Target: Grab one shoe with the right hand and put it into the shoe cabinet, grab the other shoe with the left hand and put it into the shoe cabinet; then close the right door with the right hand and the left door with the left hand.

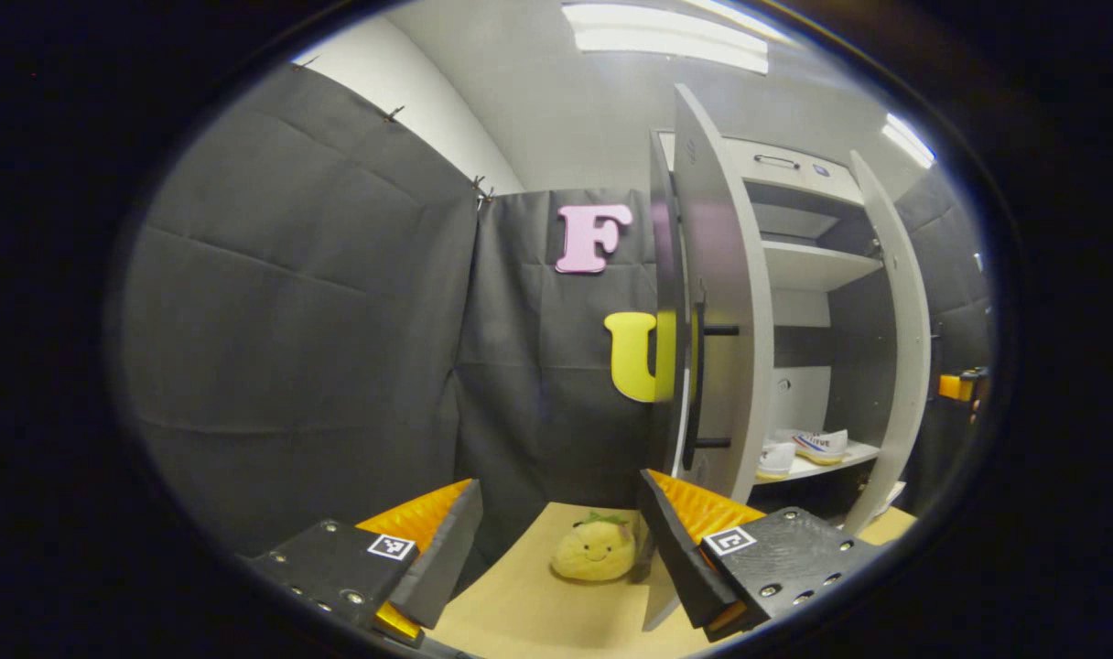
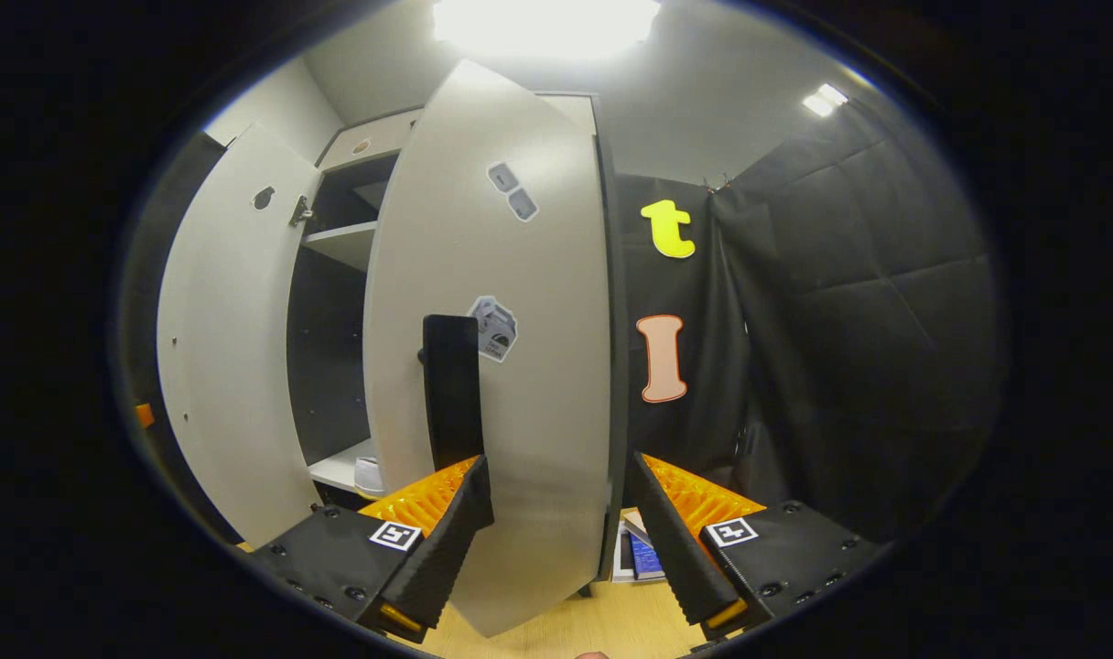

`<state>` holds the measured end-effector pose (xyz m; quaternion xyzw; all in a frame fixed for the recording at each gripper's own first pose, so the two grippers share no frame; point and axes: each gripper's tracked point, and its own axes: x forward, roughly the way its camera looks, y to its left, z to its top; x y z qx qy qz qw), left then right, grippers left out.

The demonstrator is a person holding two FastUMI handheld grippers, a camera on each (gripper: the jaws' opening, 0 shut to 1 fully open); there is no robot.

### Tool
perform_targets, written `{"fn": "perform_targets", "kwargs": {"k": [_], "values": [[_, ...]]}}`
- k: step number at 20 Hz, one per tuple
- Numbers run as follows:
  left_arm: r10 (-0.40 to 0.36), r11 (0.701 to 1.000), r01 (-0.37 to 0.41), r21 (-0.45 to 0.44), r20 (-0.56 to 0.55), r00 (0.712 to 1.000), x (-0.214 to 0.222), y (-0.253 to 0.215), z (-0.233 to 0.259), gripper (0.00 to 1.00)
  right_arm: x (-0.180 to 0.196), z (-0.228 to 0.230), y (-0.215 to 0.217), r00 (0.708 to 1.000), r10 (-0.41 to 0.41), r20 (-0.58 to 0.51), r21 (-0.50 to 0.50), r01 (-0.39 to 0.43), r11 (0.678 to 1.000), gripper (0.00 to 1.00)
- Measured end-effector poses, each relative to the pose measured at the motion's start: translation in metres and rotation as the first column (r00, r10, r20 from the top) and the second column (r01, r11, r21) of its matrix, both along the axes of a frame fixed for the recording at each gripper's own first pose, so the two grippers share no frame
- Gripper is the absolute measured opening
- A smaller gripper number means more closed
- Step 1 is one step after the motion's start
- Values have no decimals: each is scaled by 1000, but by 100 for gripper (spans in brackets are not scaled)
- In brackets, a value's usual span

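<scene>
Before the shoe cabinet [image 1: 799, 265], both grippers' fingers [image 1: 447, 549] gape wide, empty.

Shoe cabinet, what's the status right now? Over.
Both grippers open, holding nothing. Shoes on shelf in shoe cabinet. Both doors open: left door, right door. Plush toy by left door.

Matt smooth cabinet doors [image 2: 511, 366] — plush toy [image 1: 595, 549], wood-look floor [image 1: 520, 613].

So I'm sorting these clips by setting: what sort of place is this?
Most likely a staged recording booth, not a real home. Black cloth walls hang around a tall shoe cabinet with both doors open and white shoes on a shelf. A yellow plush toy sits on the wooden floor.
</scene>
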<state>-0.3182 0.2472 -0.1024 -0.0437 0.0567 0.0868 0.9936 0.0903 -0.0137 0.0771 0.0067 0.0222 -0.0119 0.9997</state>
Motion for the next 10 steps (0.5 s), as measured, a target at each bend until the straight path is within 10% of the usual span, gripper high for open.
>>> {"fn": "perform_targets", "kwargs": {"k": [10], "values": [[-17, 1000, 17, -2, 12, 1000, 9, 6, 4, 100, 4, -14, 24, 998, 48, -32, 1, -48, 999, 98]]}}
